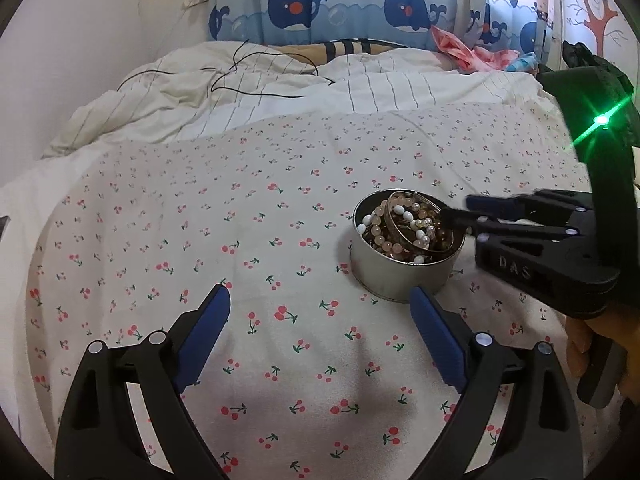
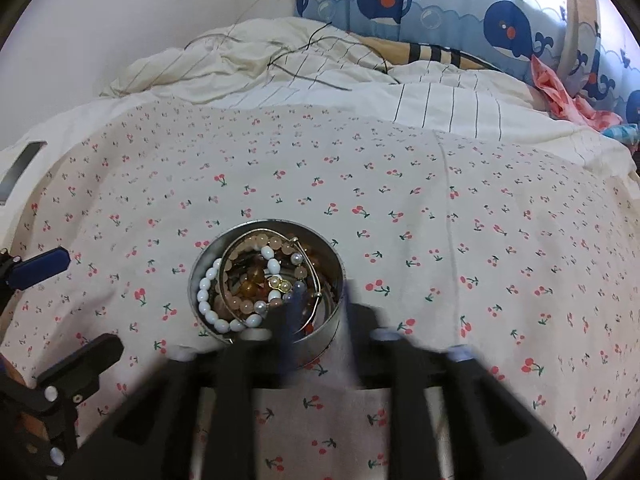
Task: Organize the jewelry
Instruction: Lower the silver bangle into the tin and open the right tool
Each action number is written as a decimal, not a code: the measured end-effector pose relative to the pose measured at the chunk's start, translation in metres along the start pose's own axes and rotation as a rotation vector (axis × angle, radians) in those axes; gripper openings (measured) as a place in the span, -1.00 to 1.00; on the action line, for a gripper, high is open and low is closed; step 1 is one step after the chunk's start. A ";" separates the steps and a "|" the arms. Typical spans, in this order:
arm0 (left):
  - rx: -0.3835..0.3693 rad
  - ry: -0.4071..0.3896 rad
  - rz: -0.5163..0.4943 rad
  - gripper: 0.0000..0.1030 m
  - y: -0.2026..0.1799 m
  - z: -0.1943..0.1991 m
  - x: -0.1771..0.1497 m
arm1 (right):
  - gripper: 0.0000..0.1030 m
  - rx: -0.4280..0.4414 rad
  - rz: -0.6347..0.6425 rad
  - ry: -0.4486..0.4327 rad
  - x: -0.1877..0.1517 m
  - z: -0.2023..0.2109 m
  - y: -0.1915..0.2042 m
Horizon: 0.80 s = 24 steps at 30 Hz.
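A round metal tin [image 1: 394, 276] stands on the cherry-print bedsheet, filled with bead bracelets [image 1: 380, 226] in white, pink and amber, plus a thin metal bangle [image 1: 420, 216]. It also shows in the right wrist view [image 2: 198, 276], with the bracelets [image 2: 248, 284] and bangle [image 2: 314, 276] inside. My left gripper [image 1: 320, 304] is open and empty, low over the sheet just in front and left of the tin. My right gripper [image 2: 320, 304] is over the tin's near rim, motion-blurred; its fingers [image 1: 460, 216] reach to the bangle from the right, nearly together.
A crumpled striped duvet [image 1: 240, 92] with a black cable [image 1: 256, 84] lies at the back of the bed. Whale-print curtains [image 1: 340, 4] hang behind. Pink cloth [image 1: 464, 52] sits at the back right. The wall is on the left.
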<state>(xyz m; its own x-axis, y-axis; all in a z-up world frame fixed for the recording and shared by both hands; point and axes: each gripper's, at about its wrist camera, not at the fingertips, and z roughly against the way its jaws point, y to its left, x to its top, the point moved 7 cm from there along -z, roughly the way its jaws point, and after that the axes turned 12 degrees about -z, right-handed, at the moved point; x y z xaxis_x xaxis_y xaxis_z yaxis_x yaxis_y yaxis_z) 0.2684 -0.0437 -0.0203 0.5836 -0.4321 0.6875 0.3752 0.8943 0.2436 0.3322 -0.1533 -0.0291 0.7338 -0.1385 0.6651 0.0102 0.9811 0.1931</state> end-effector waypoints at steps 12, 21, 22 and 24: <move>0.025 -0.009 -0.021 0.75 -0.002 0.002 0.003 | -0.19 0.027 -0.008 -0.027 0.001 0.004 0.001; -0.036 0.043 0.068 0.78 0.012 -0.011 -0.005 | -0.19 0.024 0.066 -0.008 0.002 -0.009 0.011; -0.044 0.050 0.092 0.78 0.015 -0.013 -0.007 | -0.19 0.021 0.070 -0.002 0.000 -0.011 0.012; -0.061 0.063 0.147 0.78 0.025 -0.016 -0.010 | -0.33 0.005 0.081 -0.003 -0.001 -0.013 0.010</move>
<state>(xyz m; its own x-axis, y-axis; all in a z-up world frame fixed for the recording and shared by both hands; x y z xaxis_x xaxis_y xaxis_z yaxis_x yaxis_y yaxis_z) 0.2838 -0.0185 -0.0325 0.6790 -0.3053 0.6677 0.3246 0.9405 0.1000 0.3402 -0.1417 -0.0377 0.7298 -0.0587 0.6811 -0.0531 0.9884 0.1422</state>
